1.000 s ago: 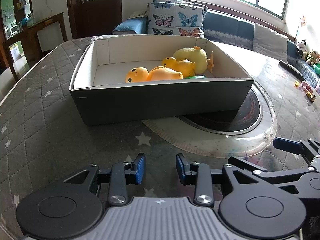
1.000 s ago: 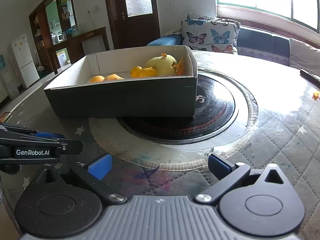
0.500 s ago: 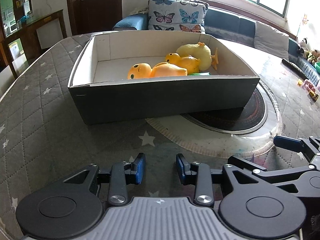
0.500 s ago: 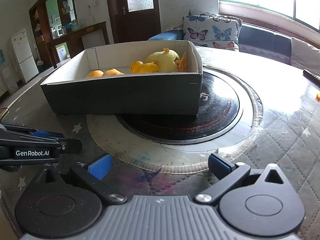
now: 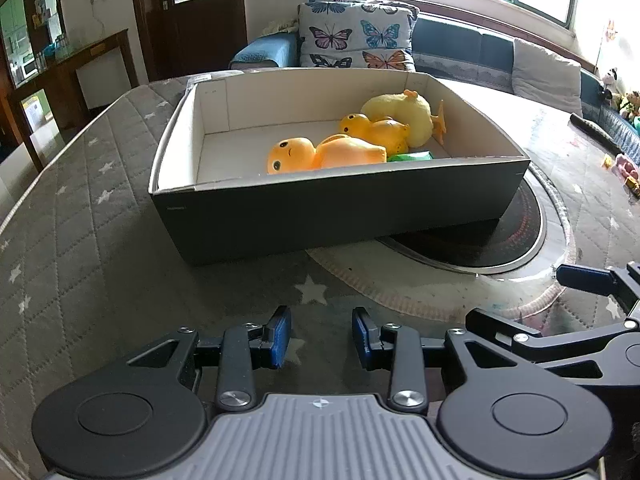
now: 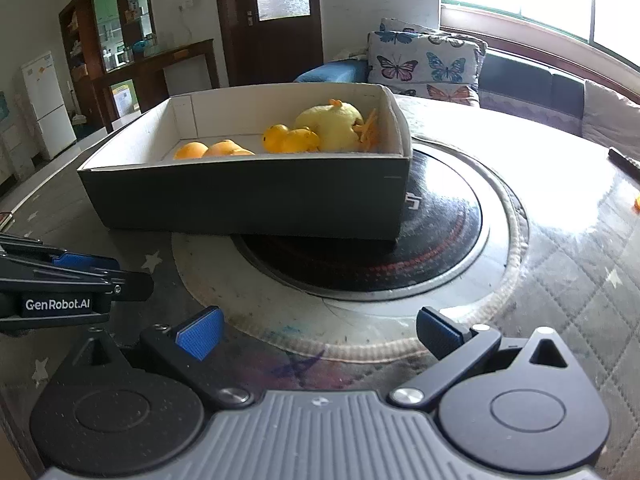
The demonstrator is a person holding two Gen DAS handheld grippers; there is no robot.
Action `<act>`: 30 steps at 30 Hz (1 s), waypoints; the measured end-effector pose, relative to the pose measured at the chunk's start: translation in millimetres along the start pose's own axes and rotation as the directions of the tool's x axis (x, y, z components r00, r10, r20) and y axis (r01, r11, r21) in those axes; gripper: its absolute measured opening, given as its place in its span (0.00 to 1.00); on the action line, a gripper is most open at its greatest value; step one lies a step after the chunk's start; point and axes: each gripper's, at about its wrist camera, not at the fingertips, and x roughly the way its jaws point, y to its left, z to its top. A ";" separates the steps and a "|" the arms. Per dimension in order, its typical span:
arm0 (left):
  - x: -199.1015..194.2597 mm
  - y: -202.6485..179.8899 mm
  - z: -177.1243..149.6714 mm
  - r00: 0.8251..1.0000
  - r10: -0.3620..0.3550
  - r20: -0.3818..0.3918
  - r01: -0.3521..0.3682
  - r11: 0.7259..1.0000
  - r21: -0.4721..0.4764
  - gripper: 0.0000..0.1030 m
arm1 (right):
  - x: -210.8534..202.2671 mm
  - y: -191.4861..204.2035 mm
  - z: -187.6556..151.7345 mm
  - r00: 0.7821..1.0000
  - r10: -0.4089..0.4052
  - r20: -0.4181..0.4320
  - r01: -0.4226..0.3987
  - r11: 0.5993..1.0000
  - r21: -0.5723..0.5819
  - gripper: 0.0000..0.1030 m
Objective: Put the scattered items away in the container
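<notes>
A dark cardboard box [image 5: 340, 208] with a white inside stands on the round table. In it lie an orange rubber duck [image 5: 320, 154], a smaller orange duck [image 5: 376, 130], a yellow plush chick [image 5: 404, 114] and a green item [image 5: 412, 157]. The box also shows in the right wrist view [image 6: 248, 196], with the ducks [image 6: 288, 140] and the chick [image 6: 332, 126] inside. My left gripper [image 5: 321, 338] is empty with a narrow gap between its jaws, in front of the box. My right gripper [image 6: 318, 334] is wide open and empty, also in front of the box.
A black round cooktop [image 6: 440, 240] sits in the table's middle, partly under the box. A dark remote [image 5: 592, 126] and small toys [image 5: 626, 166] lie at the table's right edge. A sofa with butterfly cushions [image 5: 356, 40] stands behind.
Both grippers have risen a little and tilted down, so more of the inside of the box shows. The jaws have kept their openings. The toys have not moved.
</notes>
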 end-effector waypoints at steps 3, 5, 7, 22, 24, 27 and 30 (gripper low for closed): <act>2.2 1.0 2.1 1.000 0.007 -0.001 -0.007 1.000 0.005 0.35 | 2.3 1.2 3.4 1.000 0.003 -0.001 -0.003 1.000 -0.004 1.00; 3.5 2.3 3.7 1.000 0.011 -0.001 -0.011 1.000 0.007 0.35 | 4.3 1.9 5.5 1.000 0.005 -0.002 -0.005 1.000 -0.006 1.00; 4.5 4.2 5.3 1.000 0.015 -0.001 -0.015 1.000 0.005 0.35 | 6.3 2.0 7.5 1.000 0.005 -0.004 -0.005 1.000 -0.005 1.00; 11.6 8.9 14.4 1.000 0.025 -0.002 -0.025 1.000 0.007 0.35 | 19.6 4.7 23.3 1.000 0.019 -0.007 -0.019 1.000 -0.012 1.00; 12.8 9.0 15.3 1.000 0.026 -0.003 -0.026 1.000 0.007 0.35 | 21.3 4.1 24.8 1.000 0.022 -0.010 -0.022 1.000 -0.009 1.00; 14.5 9.3 17.0 1.000 0.029 -0.004 -0.029 1.000 0.006 0.35 | 23.4 4.1 26.6 1.000 0.024 -0.012 -0.024 1.000 -0.010 1.00; 15.6 10.0 18.8 0.999 0.034 -0.005 -0.034 0.999 0.005 0.35 | 25.3 4.3 28.7 1.000 0.026 -0.013 -0.026 1.000 -0.012 1.00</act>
